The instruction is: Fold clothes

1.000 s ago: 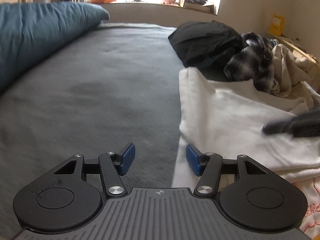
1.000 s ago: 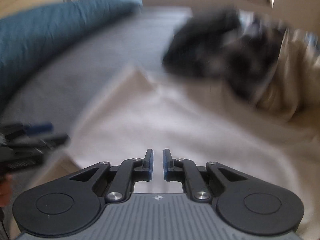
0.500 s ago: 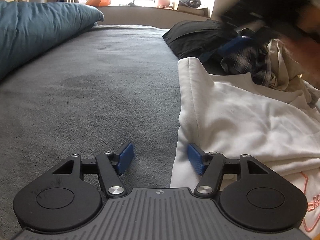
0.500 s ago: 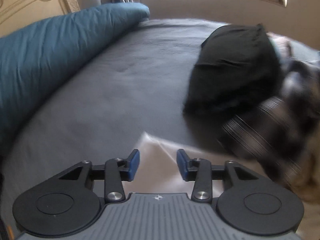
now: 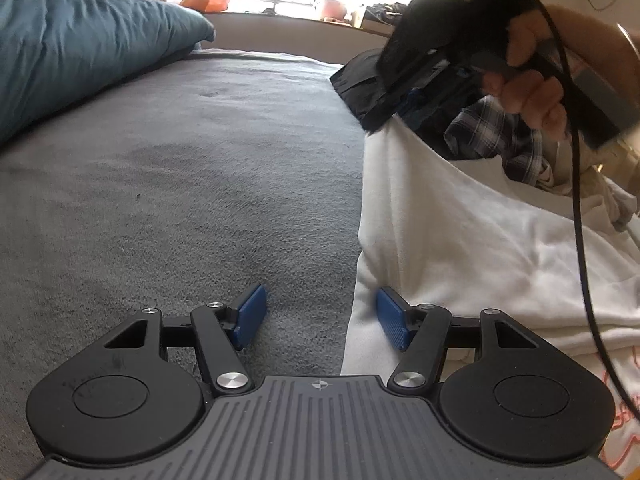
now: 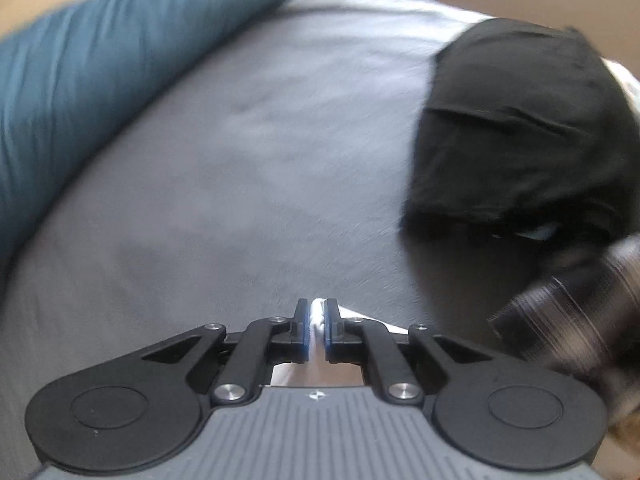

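A white garment (image 5: 480,240) lies spread on the right half of the grey bed (image 5: 180,168). My left gripper (image 5: 322,316) stands open low over the garment's near left edge, with its right pad at the cloth and its left pad over the bare sheet. A hand (image 5: 528,92) holds my right gripper (image 5: 394,114) at the garment's far left corner. In the right wrist view the right gripper (image 6: 316,320) is closing, and its blue pads pinch that white corner (image 6: 318,372).
A black garment (image 6: 520,120) lies just beyond the pinched corner, with a plaid shirt (image 5: 500,136) and beige clothes to its right. A blue duvet (image 5: 80,52) runs along the bed's left side. A black cable (image 5: 580,220) hangs over the white garment.
My right gripper swept from the garment's middle to its far left corner, opened, then closed on the corner. The left gripper hardly moved and stays open.
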Motion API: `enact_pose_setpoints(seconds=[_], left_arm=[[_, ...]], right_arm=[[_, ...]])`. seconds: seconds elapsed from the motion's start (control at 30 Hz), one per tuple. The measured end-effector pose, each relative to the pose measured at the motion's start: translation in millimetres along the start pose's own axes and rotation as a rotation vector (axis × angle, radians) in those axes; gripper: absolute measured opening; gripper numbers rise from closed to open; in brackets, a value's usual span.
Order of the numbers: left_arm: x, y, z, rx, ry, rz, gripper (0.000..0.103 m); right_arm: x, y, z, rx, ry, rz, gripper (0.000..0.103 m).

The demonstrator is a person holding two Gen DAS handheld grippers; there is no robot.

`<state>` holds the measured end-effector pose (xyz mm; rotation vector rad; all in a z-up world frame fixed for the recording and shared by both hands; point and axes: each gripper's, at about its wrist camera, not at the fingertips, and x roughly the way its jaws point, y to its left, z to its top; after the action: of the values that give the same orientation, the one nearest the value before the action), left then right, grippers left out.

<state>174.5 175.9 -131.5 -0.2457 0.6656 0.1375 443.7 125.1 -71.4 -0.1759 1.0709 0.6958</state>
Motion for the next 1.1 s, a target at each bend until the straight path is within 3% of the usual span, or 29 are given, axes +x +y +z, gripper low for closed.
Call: enact_pose_setpoints(seconds=[0.2, 0.3, 0.37, 0.43, 0.5, 0.6, 0.67, 0.73, 0.83, 0.87, 1.1], left_arm=[[0, 0, -1, -0.009, -0.007, 0.001, 0.062], [0, -1, -2, -0.006, -0.006, 0.004, 0.062], [0, -2, -2, -0.007, -0.007, 0.006, 0.062], [0, -2, -3, -0.017, -0.009, 0.006, 0.062], [-1, -1, -3, -0.021, -0.011, 0.008, 0.062], [-3, -1, -2, -0.035, -0.014, 0.019, 0.063], [-5, 0, -2, -0.047, -0.019, 0.033, 0.063], [-6, -1, -2, -0.046, -0.021, 0.044, 0.064], [-6, -3, -4, -0.03, -0.029, 0.061, 0.065], [-6, -4, -4, -0.027, -0.031, 0.069, 0.065], [-6, -6, -4, -0.015, -0.033, 0.092, 0.066]], right_arm=[[11, -14, -7, 0.098, -0.051, -0.016, 0.006], [10, -14, -7, 0.132, -0.094, -0.067, 0.01], [1, -18, -6, 0.16, -0.146, -0.097, 0.03], [-18, -23, -5, 0.171, -0.198, -0.073, 0.031], [-36, -17, -6, 0.089, -0.203, -0.045, 0.031], [-54, 8, -20, -0.109, -0.17, 0.041, 0.026], [-48, 26, -36, -0.222, -0.098, 0.079, 0.015], [-30, 39, -50, -0.291, -0.032, 0.089, 0.013], [5, 43, -61, -0.295, 0.02, 0.049, 0.011], [15, 40, -62, -0.282, 0.017, 0.038, 0.005], [46, 9, -26, -0.061, -0.078, 0.018, 0.0]])
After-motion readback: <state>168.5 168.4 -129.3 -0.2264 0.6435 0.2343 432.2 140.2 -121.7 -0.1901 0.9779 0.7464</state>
